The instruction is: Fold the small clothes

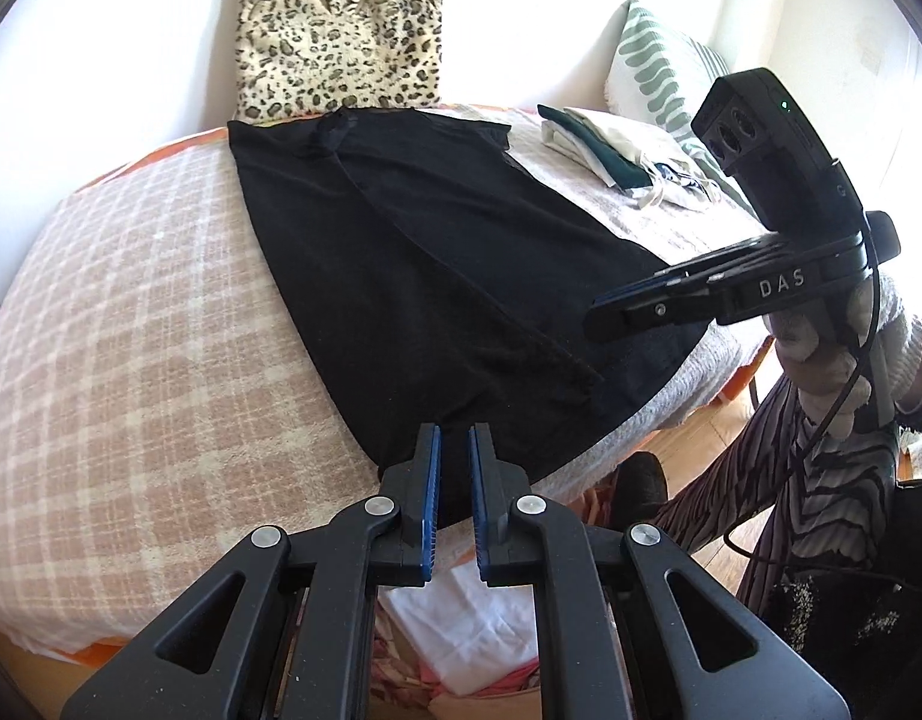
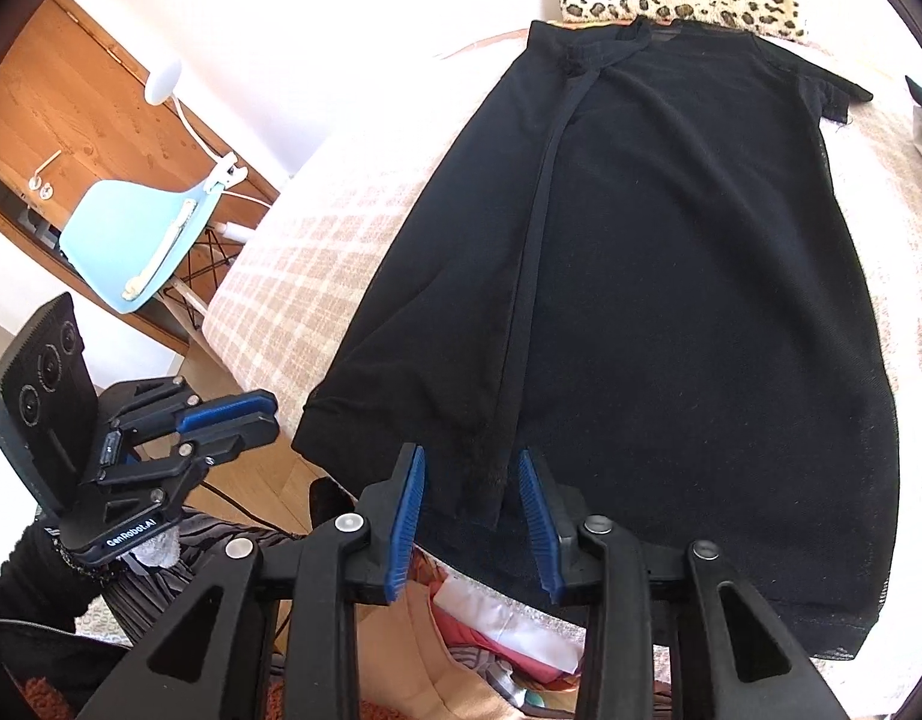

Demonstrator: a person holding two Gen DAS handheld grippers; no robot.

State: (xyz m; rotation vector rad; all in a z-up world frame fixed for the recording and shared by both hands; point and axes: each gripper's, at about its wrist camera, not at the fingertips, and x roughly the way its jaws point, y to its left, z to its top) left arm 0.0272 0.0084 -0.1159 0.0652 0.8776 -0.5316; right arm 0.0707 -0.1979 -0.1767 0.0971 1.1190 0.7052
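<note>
A black garment (image 1: 437, 276) lies spread flat on the checked bed cover (image 1: 131, 324), its left side folded over toward the middle; it also shows in the right wrist view (image 2: 671, 276). My left gripper (image 1: 455, 441) hovers at the garment's near hem, jaws a narrow gap apart, holding nothing. It shows from the side in the right wrist view (image 2: 266, 414), nearly closed. My right gripper (image 2: 470, 468) is open over the near hem by the folded edge, holding nothing. It appears in the left wrist view (image 1: 599, 315) at the garment's right side.
A leopard-print cushion (image 1: 341, 30) stands at the head of the bed. Folded clothes (image 1: 605, 150) and a striped pillow (image 1: 659, 66) lie at the far right. A light-blue chair (image 2: 131, 240) stands left of the bed. A heap of clothes (image 2: 509, 630) lies below the bed edge.
</note>
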